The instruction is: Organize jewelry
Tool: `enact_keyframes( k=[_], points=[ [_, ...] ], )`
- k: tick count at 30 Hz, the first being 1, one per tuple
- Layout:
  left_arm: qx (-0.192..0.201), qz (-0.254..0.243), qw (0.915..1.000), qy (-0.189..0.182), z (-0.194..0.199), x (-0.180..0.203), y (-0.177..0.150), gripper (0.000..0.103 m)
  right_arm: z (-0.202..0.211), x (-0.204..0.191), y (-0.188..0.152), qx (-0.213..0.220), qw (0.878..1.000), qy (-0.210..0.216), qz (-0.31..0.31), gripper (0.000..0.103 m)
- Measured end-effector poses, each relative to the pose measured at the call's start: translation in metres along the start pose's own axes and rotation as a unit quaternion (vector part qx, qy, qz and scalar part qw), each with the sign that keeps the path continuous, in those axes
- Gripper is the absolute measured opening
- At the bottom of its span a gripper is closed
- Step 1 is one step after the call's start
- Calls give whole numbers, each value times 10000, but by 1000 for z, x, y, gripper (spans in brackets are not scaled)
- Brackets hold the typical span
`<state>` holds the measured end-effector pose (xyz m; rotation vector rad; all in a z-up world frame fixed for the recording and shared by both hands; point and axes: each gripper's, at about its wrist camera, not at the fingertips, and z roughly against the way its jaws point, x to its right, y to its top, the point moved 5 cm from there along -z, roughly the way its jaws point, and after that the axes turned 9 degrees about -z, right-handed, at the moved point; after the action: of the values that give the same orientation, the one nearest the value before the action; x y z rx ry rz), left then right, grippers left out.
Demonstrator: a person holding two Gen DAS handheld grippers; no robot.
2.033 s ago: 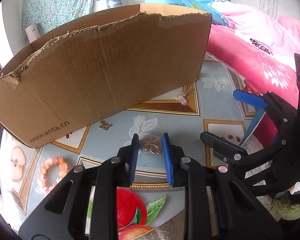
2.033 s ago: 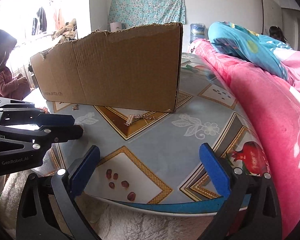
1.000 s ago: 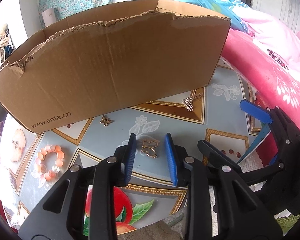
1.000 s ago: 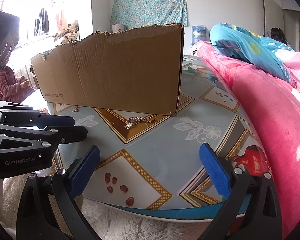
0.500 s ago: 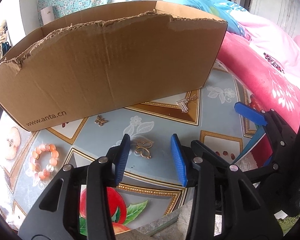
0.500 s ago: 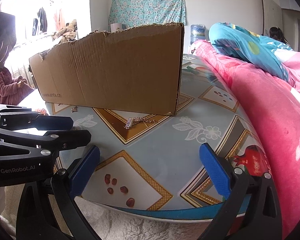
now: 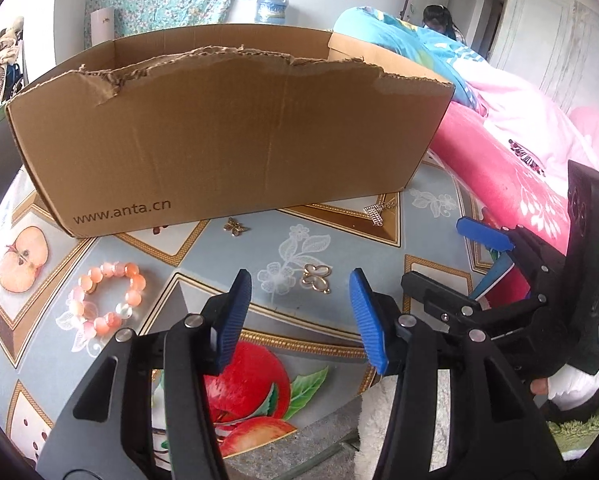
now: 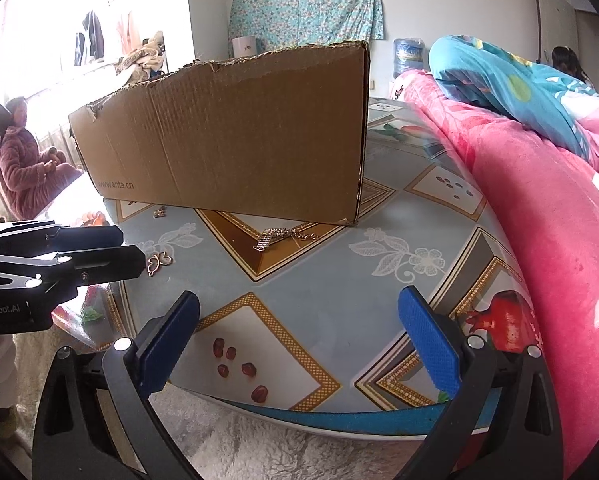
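Observation:
A gold butterfly pendant (image 7: pixel 316 278) lies flat on the patterned table (image 7: pixel 339 240), just ahead of my left gripper (image 7: pixel 299 280). Its jaws are opening and the blue pads (image 7: pixel 235 312) stand clear of the pendant on either side. The right wrist view shows the same pendant (image 8: pixel 159 260) next to the left gripper (image 8: pixel 133 249). Farther back lie a small butterfly charm (image 7: pixel 232 227), a silver rhinestone piece (image 7: pixel 377 212) and, at the left, a pink bead bracelet (image 7: pixel 107 300). My right gripper (image 8: pixel 299 300) hangs wide open over the table's near edge with nothing in it.
A torn cardboard box (image 7: pixel 219 140) stands open-topped across the back of the table. A pink blanket (image 8: pixel 559 240) crowds the table's right side. A person in a pink robe (image 8: pixel 23 168) sits at the far left. White fluffy rug lies below the table edge (image 8: pixel 339 416).
My left gripper's jaws have spread wider apart around the gold butterfly pendant, which stays on the table. The left hand has shifted a little sideways. The right gripper has not moved.

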<state>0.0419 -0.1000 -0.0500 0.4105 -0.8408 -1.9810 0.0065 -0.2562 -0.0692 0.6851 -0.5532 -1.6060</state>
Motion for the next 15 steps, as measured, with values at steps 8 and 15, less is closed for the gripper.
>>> enact_keyframes(
  k=[8, 15],
  points=[
    [81, -365, 9993, -10, 13, 1, -13, 57, 8, -15, 21, -491, 9975, 495, 112, 87],
    [-36, -384, 9992, -127, 13, -3, -20, 59, 0, -49, 32, -671, 9892, 1138, 641, 61]
  ],
)
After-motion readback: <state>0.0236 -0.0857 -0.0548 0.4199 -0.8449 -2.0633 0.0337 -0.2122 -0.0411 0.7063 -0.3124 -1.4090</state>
